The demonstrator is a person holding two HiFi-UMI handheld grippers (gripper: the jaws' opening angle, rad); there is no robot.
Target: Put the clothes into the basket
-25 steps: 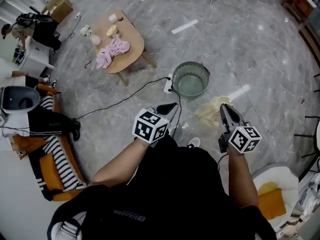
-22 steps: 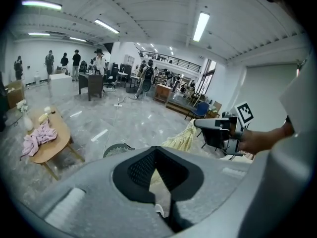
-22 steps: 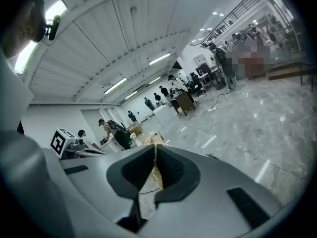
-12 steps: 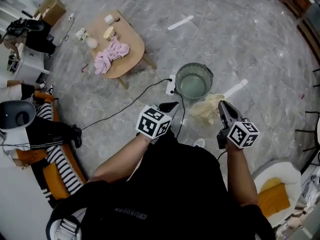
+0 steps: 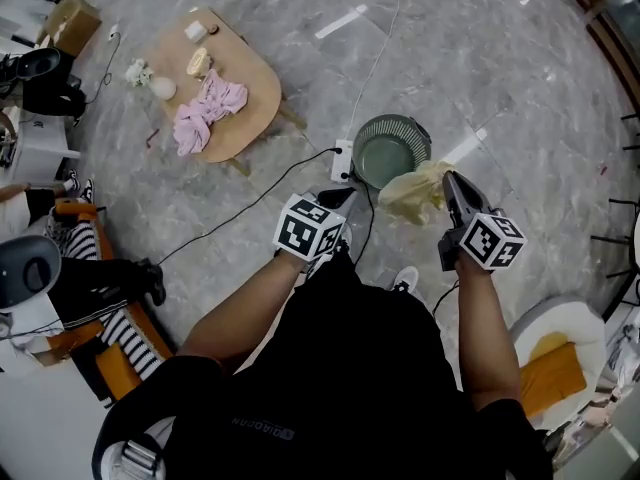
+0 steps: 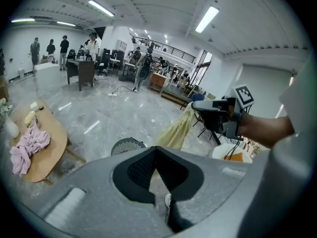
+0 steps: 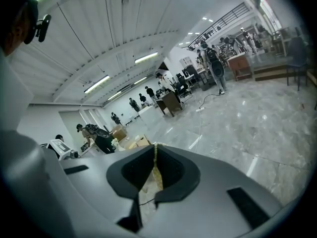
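1. Head view: right of centre, the right hand-held gripper (image 5: pixel 450 181) was clamped on a yellow cloth (image 5: pixel 412 194), which overlapped the lower right rim of the basket (image 5: pixel 372 125). The left hand-held gripper (image 5: pixel 343 197) was just below the basket. At upper left, a pink cloth (image 5: pixel 205 113) lay on the tabletop (image 5: pixel 255 73).
2. Left gripper view: its jaws met at the tips with nothing between them.
3. Right gripper view: its jaws pinched the yellow cloth at centre.

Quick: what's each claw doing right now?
Left claw: closed, nothing in it.
Right claw: closed on the yellow garment.
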